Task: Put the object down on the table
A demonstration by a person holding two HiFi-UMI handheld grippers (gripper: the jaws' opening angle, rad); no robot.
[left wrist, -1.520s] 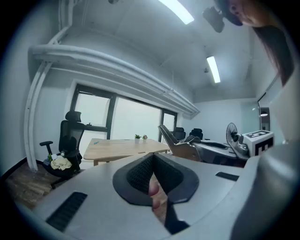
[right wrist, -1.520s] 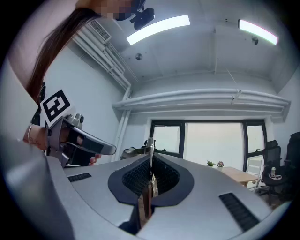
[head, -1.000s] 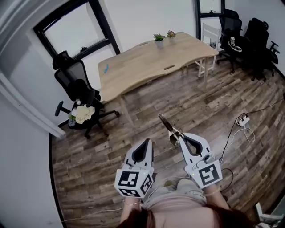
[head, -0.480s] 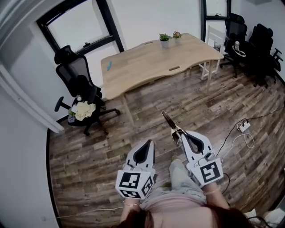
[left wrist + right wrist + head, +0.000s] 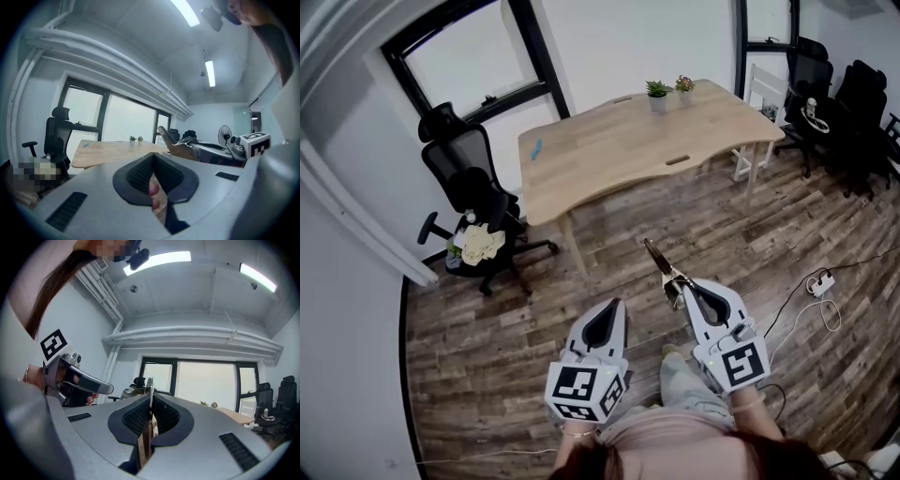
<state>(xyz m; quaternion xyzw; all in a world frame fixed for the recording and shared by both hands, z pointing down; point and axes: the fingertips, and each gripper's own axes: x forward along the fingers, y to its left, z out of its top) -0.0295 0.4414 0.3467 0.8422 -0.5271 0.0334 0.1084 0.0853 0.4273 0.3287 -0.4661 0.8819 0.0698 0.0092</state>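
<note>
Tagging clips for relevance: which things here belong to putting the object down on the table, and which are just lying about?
In the job: thin tool clamped in the right gripper; wooden table.
Just there: left gripper, shut and empty; office chair; potted plants; power strip.

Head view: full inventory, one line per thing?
table: 1, light wood, middle of room
plants: 2, green, potted, table's far end
blue item: 1, table's left end
office chairs: 1 black left of table; several black at right
flowers: 1 bunch, cream, on left chair's seat
white chair: 1, past table's right end
power strip: 1, white, floor at right
windows: 2, black frames, far wall
floor: dark wood planks
object: 1, thin, brown, in right gripper
left gripper: grey, shut, empty
right gripper: grey, shut on object
</note>
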